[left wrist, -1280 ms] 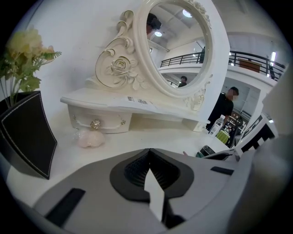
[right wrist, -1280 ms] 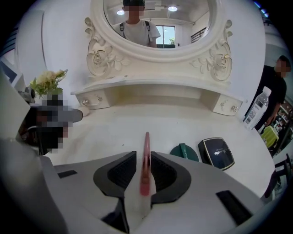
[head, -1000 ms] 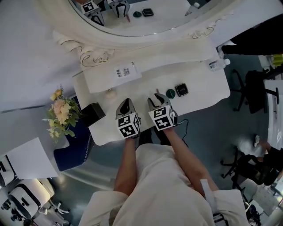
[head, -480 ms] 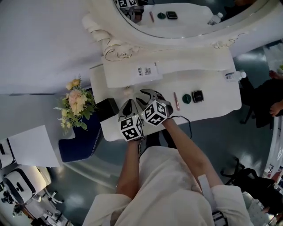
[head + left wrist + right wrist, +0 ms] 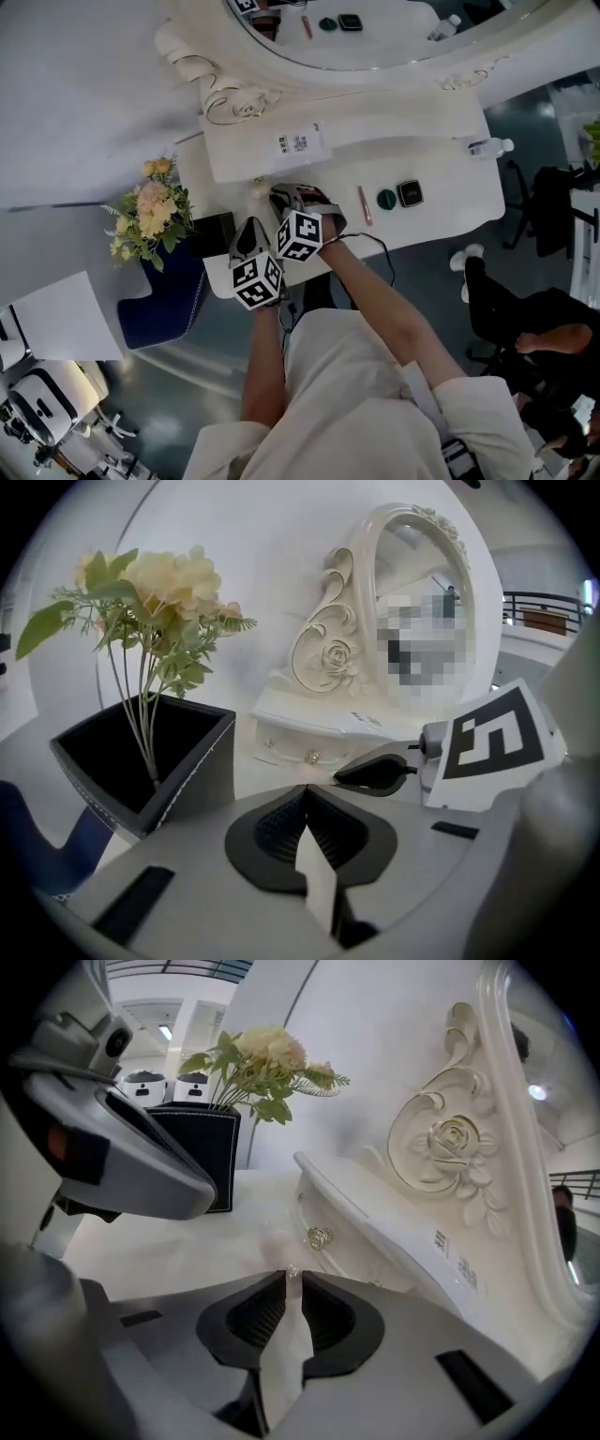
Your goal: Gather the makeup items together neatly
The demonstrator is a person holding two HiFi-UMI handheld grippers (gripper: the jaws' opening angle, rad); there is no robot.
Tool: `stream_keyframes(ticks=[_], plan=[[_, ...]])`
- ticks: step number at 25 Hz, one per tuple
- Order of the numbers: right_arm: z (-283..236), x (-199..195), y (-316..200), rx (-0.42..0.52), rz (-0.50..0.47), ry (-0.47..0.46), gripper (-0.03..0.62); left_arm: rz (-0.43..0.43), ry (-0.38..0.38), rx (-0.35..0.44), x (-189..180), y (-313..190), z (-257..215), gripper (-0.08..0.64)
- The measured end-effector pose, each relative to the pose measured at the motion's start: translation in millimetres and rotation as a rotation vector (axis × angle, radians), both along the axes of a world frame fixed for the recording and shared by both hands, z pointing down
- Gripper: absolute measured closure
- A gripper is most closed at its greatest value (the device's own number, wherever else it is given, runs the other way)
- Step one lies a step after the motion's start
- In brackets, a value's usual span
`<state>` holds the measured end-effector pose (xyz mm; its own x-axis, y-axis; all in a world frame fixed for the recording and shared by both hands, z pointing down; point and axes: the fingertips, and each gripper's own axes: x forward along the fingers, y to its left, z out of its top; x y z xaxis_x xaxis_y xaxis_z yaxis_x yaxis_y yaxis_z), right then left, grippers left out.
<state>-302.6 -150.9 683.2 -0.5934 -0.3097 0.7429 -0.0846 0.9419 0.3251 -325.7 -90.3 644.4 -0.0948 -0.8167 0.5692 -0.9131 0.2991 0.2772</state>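
Note:
On the white vanity top (image 5: 450,211) a pink stick (image 5: 363,204), a round green compact (image 5: 386,199) and a black square compact (image 5: 410,193) lie side by side at the right. A small pale item (image 5: 260,187) (image 5: 277,1239) stands further left, by the drawer base. My right gripper (image 5: 278,195) (image 5: 286,1274) reaches to it. Its jaws have just been closing, and the item's near edge sits pinched between the tips. My left gripper (image 5: 246,236) (image 5: 305,787) hovers shut and empty near the front left edge, just left of the right one.
A black box (image 5: 214,234) (image 5: 141,761) holding a bunch of flowers (image 5: 145,211) stands on the table's left end. A drawer base with a crystal knob (image 5: 320,1237) and an ornate mirror (image 5: 375,56) run along the back. A water bottle (image 5: 489,147) lies at the far right.
My right gripper has left the pink stick beside the green compact, swung left and rolled over to the pale item. My left gripper has shifted left toward the black box.

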Motion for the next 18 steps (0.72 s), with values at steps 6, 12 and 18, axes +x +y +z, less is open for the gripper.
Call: stream_keyframes(ticks=[6,12,18], plan=[[-15.7,54.7,-1.0,0.011,0.161,-0.005,0.509,0.058,0.013,0.011,26.5,-13.4,3.1,0.546],[-12.1,132.7,1.1,-0.008,0.362,0.049,0.509,0.159,0.028,0.015,72.5,-28.2,5.1,0.546],[-5.9,191.2,5.3,-0.006,0.530,0.098,0.509,0.248,0.038,0.012,109.6,-37.0,8.8,0.546]])
